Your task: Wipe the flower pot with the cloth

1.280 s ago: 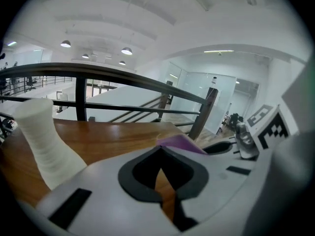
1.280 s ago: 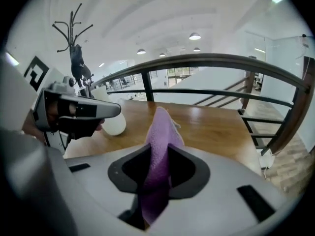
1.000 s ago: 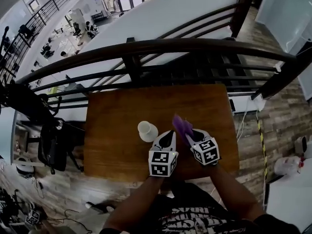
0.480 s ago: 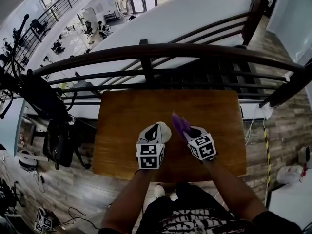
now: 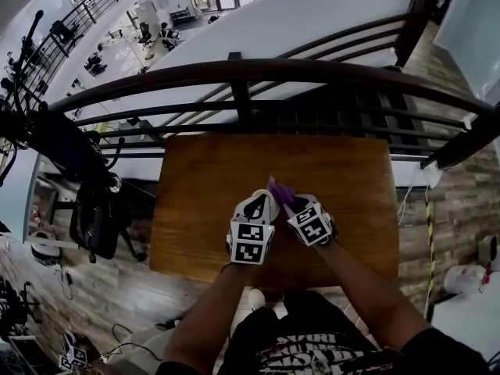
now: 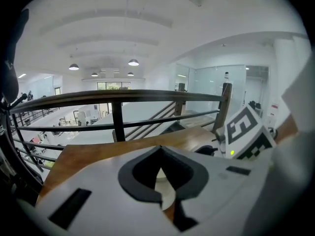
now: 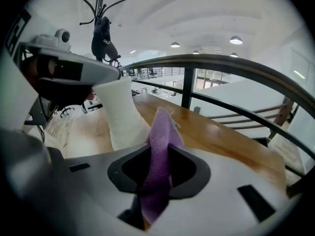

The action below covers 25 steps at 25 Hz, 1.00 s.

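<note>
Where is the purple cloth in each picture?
Head view: the purple cloth pokes up near the middle, at the tip of the right hand-held gripper.
Left gripper view: it is not in this picture.
Right gripper view: the cloth is in the centre, pinched between the jaws, just right of the white flower pot.
Shared landmark: the dark railing runs across all three.

Bright, even light from ceiling lamps; fisheye bending, dark corners, glare on the table.
</note>
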### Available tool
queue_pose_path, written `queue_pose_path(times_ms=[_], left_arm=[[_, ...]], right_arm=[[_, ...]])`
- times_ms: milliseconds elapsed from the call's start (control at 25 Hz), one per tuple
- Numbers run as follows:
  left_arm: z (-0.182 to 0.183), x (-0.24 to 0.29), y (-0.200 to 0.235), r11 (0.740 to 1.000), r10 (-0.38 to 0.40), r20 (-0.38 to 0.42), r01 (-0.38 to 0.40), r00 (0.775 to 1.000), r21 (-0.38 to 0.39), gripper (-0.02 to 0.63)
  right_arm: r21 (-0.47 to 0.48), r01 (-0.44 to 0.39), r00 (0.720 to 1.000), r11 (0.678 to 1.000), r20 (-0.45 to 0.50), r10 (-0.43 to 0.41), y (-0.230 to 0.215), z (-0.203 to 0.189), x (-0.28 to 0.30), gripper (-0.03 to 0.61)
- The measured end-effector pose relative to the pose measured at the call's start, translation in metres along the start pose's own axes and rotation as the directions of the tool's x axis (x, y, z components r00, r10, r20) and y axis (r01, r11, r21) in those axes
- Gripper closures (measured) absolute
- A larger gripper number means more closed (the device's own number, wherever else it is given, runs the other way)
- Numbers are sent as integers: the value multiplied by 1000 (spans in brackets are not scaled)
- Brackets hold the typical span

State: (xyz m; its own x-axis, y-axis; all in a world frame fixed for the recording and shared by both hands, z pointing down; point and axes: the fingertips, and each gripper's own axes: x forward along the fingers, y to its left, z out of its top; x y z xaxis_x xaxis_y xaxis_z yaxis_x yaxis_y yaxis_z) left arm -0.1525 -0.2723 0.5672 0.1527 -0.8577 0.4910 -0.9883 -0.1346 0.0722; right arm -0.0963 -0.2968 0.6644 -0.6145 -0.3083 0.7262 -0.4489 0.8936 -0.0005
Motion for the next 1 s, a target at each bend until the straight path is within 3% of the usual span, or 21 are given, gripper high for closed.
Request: queue_pose_path(times_ms=[120,480,680,840,1000], left_arm=[[2,3,-1,1000,-5,21,5,1000,-12,616],[4,3,-4,1000,-16,31,17,999,-20,615],[3,3,-4,1000,-14,36,14,999,-17,615],[4,5,-4,1000,-21,38,22,999,-20,615],[5,6,-4,999,-31,46,33,998,-31,616]], right_arm=[[-49,-33,999,998,-14,32,9,-5,3,499],[-9,-158,987,987,-7,158,77,-27,-20,499],[-70,-222,975,973,-13,221,113,-21,-9,499],[-103,-240,971,965,-25,238,116,-16,-6,499],[-76,-214,977,974,-29,213,97,-27,-6,499]])
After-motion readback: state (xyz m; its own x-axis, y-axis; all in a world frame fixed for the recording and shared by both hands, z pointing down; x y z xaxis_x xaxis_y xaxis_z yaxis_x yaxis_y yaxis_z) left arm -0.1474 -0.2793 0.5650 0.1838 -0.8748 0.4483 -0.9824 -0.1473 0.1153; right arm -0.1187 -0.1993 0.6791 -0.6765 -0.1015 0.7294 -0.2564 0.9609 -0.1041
